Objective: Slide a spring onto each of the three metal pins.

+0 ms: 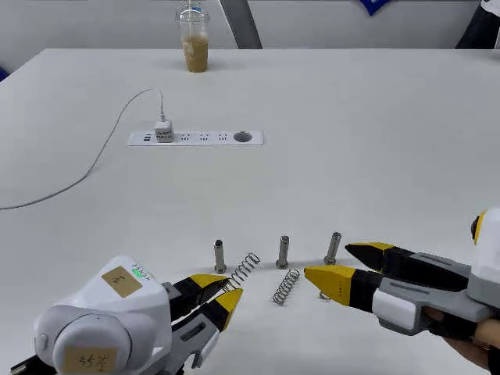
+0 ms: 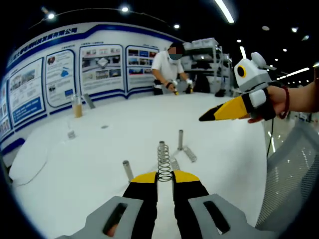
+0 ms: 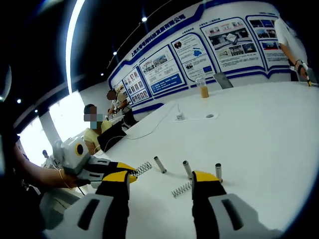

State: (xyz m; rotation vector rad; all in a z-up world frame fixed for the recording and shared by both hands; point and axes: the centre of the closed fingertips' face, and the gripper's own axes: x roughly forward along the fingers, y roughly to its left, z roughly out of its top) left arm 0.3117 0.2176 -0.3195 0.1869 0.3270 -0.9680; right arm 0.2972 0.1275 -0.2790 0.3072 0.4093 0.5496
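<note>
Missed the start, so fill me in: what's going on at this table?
A person is working with a handheld gripper in each hand. The left gripper is shut on one spring, held just above the white table near the three metal pins, which stand upright and bare. A second spring lies on the table in front of the pins. The right gripper is open and empty beside the rightmost pin.

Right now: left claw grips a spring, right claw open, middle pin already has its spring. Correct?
No. Head view: middle pin is bare; the loose spring lies on the table near it. Left claw grips a spring, right claw open.
</note>
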